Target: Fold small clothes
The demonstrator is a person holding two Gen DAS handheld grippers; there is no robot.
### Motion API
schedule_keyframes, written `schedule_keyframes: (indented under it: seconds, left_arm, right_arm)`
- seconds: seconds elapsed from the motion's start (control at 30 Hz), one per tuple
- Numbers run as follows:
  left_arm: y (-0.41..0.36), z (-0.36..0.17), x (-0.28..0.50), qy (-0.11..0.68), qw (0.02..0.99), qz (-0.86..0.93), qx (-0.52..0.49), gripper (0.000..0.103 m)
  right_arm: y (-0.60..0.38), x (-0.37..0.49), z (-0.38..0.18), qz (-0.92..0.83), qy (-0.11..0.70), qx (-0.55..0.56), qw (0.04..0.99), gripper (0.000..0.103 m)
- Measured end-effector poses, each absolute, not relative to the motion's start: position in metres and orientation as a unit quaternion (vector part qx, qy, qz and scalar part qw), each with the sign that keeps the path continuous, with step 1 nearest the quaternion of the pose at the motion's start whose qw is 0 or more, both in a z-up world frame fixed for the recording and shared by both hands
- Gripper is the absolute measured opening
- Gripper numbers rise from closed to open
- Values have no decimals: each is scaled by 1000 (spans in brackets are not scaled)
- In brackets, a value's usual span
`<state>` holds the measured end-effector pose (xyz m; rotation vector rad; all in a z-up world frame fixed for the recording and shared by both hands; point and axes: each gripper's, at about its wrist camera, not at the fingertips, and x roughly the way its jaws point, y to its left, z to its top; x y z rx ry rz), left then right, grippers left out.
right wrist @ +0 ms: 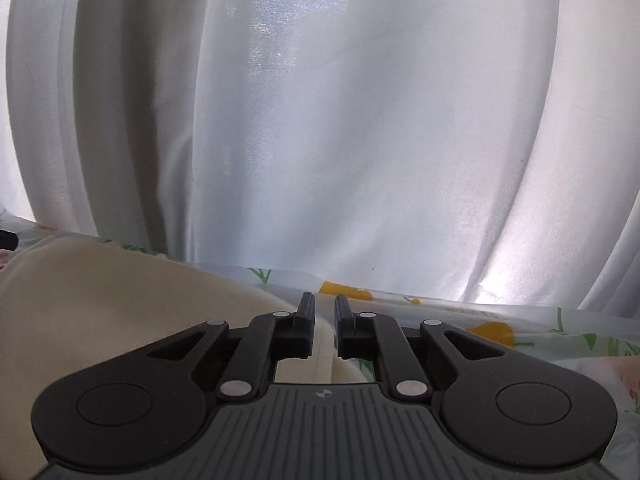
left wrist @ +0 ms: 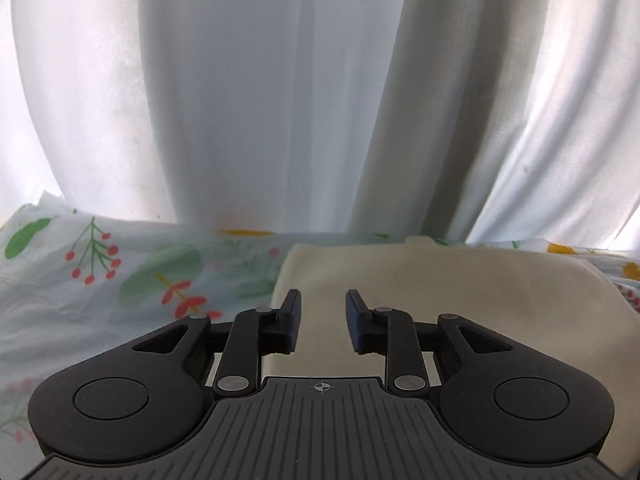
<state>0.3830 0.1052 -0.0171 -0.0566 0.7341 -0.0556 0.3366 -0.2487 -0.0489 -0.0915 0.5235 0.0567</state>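
Fingers of left gripper [left wrist: 323,320] and right gripper [right wrist: 324,330] stood apart, empty, above cream garment [left wrist: 440,300] lying folded on floral sheet [left wrist: 100,280]. Risk: snagging its right edge [right wrist: 324,354] would undo the fold.

We see daylight coming through the white curtain [left wrist: 256,100], backlit in both views, brightest at the far edges and low right in the right wrist view. The curtain folds bow outward, and the top corners go dark. The flowered sheet [left wrist: 100,280] looks soft and smeared, sharper at left. The cream cloth [left wrist: 460,300] sits in dim, even shade. Near black parts stay crisp, with faint sheen on the rivets.
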Motion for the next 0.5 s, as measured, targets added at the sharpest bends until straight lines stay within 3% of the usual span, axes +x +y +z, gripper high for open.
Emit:
schedule_keyframes:
  seconds: [0.07, 0.13, 0.43, 0.5]
  left_arm:
    - [116, -18, 357, 371, 926, -49, -49, 44]
    - [124, -21, 333, 384, 919, -59, -59, 49]
    - [147, -32, 264, 408, 905, -60, -102, 50]
    - [149, -35, 261, 413, 902, -56, -114, 46]
  right_arm:
    - [-254, 313, -48, 44, 283, -35, 958, 28]
    - [-260, 286, -51, 67, 305, -19, 950, 29]
    - [-270, 221, -75, 57, 354, 39, 933, 29]
    - [-269, 221, -81, 60, 362, 52, 929, 29]
